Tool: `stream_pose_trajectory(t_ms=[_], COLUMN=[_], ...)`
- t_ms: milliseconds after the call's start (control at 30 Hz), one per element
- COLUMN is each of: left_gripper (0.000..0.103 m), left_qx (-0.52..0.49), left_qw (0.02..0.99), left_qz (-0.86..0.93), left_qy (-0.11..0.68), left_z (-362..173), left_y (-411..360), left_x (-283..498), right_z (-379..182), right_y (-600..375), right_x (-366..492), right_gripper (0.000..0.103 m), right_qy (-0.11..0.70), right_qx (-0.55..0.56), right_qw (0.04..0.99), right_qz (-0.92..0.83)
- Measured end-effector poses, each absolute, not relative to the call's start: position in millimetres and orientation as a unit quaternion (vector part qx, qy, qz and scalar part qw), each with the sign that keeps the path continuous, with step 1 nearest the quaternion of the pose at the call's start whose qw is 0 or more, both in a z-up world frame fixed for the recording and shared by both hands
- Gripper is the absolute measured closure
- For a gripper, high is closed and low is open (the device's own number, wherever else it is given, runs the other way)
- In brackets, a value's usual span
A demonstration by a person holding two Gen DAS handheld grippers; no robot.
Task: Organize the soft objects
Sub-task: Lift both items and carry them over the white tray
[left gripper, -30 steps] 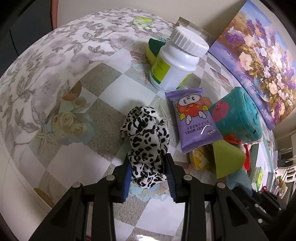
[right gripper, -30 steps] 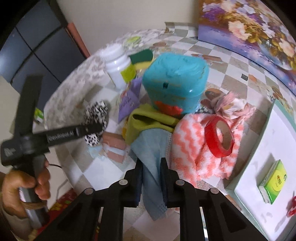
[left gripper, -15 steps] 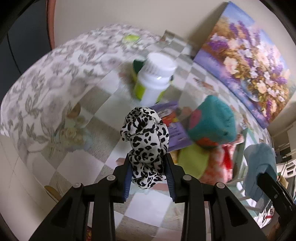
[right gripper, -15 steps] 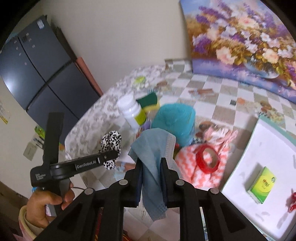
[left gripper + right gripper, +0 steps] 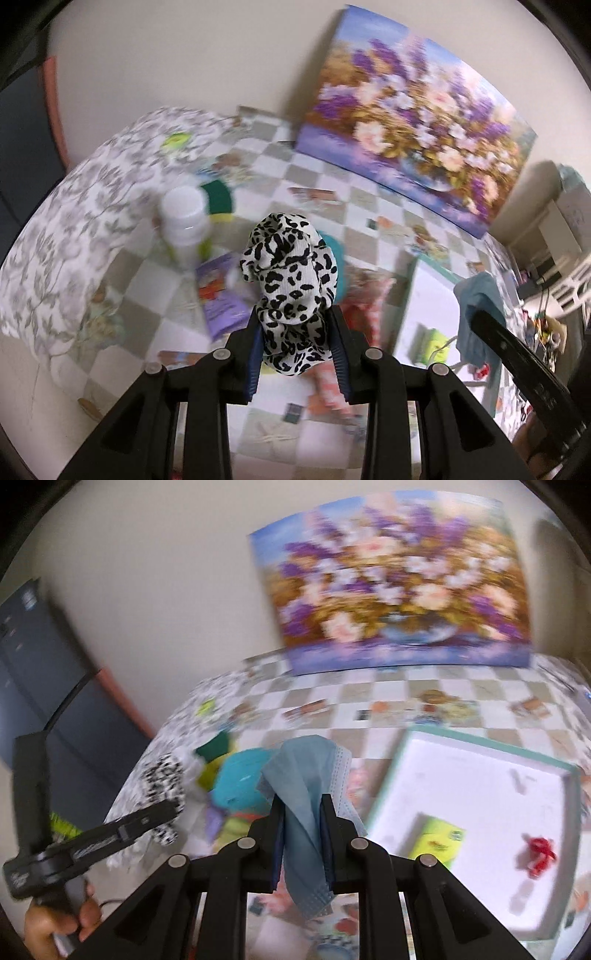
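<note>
My left gripper (image 5: 297,332) is shut on a black-and-white leopard-print cloth (image 5: 290,266) and holds it high above the table. My right gripper (image 5: 303,808) is shut on a light blue face mask (image 5: 306,794), also lifted, with the mask hanging below the fingers. The mask also shows at the right of the left wrist view (image 5: 478,306), and the leopard cloth at the left of the right wrist view (image 5: 164,779). A teal soft block (image 5: 240,782), a pink-and-white cloth (image 5: 364,295) and a yellow-green cloth (image 5: 236,827) lie in a pile on the table below.
A white tray with a teal rim (image 5: 487,775) lies at the right, holding a green box (image 5: 437,840) and a red item (image 5: 539,854). A white bottle (image 5: 184,221), a green sponge (image 5: 218,201) and a purple wipes pack (image 5: 221,299) lie left. A flower painting (image 5: 413,110) leans on the wall.
Both grippers have risen well above the table with their loads, the left with the leopard cloth, the right with the blue mask lifted off the pile. Both views have swung toward the tray.
</note>
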State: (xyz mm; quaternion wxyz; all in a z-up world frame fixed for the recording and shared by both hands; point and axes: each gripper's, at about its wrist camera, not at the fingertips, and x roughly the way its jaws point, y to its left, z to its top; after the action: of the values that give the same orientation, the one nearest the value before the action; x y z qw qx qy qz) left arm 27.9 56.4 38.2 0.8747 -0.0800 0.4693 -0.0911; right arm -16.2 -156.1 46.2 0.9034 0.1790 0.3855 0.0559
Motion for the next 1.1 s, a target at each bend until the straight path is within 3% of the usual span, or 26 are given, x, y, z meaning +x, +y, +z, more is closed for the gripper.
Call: stream_pose_trajectory(t_ms=[267,500,1100], left_gripper=[0.068,0.068,0.068], left_qx=[-0.018,0.038,0.079], left_qw=[0.87,0.848,0.832], left_qz=[-0.144,-0.186,-0.239], left_qy=[0.472,0.495,0.494], left_z=[42.3,6.0,-52.8], left_y=[-31.4,-110.1,-210.2], left_x=[30.0,29.7,74.3], right_z=[35.4,-1.0,-50.2], right_y=[-234.2,-302.8,-377.3], right_x=[-19.1,-24.7,-34.4], right_gripper=[0.085,0.083,0.082], right_qy=[0.384,0.409,0.431], right_qx=[0.211,0.295,0.307], right_qw=[0.895,0.851,0.798], right_qz=[-0.081,-0.15,-0.287])
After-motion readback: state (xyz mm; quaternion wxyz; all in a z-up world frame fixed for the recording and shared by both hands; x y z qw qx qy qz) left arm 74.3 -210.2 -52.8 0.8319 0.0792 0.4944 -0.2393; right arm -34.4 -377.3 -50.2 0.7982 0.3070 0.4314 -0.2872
